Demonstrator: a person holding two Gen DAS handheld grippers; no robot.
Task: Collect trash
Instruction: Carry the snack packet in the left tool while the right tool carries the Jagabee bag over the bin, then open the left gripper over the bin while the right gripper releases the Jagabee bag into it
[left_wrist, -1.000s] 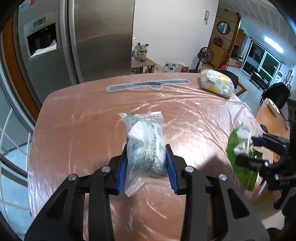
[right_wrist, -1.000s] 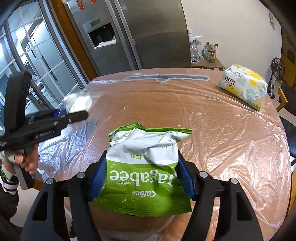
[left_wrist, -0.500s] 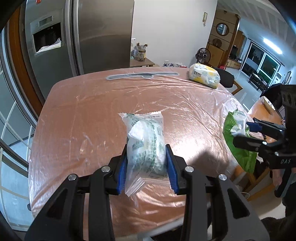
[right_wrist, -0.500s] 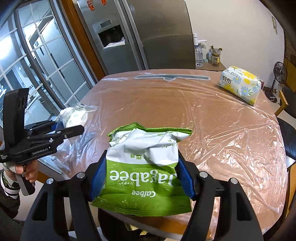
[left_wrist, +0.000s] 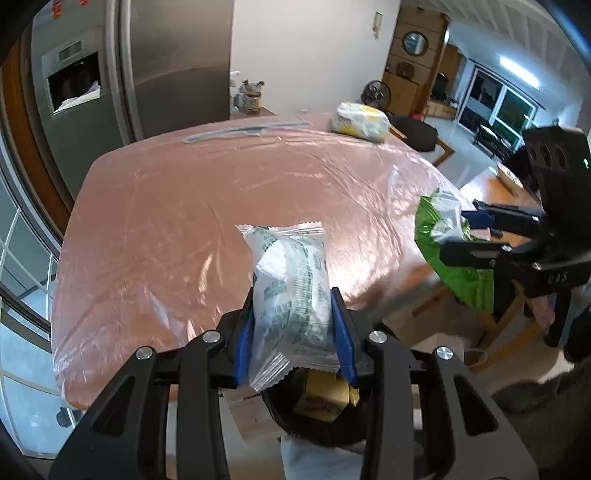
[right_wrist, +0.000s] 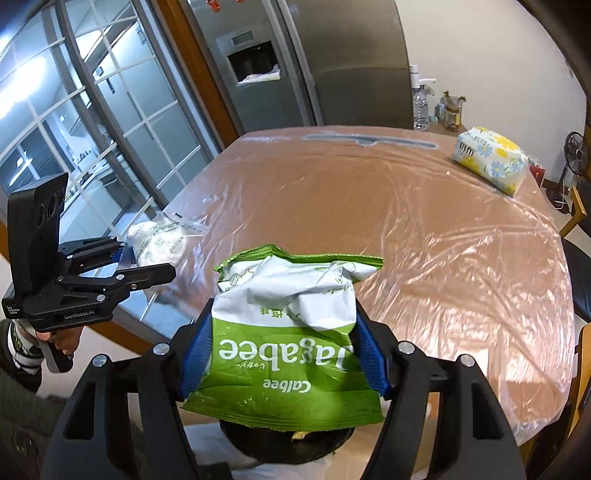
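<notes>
While gripped between blue pads (left_wrist: 340, 332), white-and-green snack wrapper (left_wrist: 293, 291) upright in the left hand-held gripper (left_wrist: 293, 332), pinched at its lower half, crimped top edge pointing toward 12 o'clock, hanging off the near edge of the counter (left_wrist: 184, 206). Directly below at 6 o'clock, dark round bin (left_wrist: 314, 424) with a black liner, yellowish scrap (left_wrist: 328, 395) already lying inside. Over at 3 o'clock in the left wrist view, right hand-held gripper (left_wrist: 469, 236) clamped on a green chip bag (left_wrist: 454, 258), held in the air beside the counter's edge. From the right wrist view, same green chip bag (right_wrist: 288, 343) squeezed between the blue pads (right_wrist: 371, 354) of the right hand-held gripper (right_wrist: 284, 354), torn top crumpled and white, "Jagabee" and "Calbee" printed upside down, bottom edge dangling just above the bin's rim (right_wrist: 288, 443). Out at 9 o'clock, left hand-held gripper (right_wrist: 140, 258) with its pale wrapper (right_wrist: 159, 245) nipped tight, a hand (right_wrist: 59, 339) wrapped round the handle beneath. Counter covered in wrinkled clear plastic sheeting (right_wrist: 424, 229), shiny under the light. Far at 1 o'clock, yellow-flowered tissue pack (right_wrist: 489, 158) resting on the counter, well apart from both wrappers. Grey strip (right_wrist: 369, 139) lying along the far edge at 12 o'clock. Behind it all, steel fridge (right_wrist: 332, 62), bottles and jars (right_wrist: 443, 107) on a side table at 1 o'clock.
</notes>
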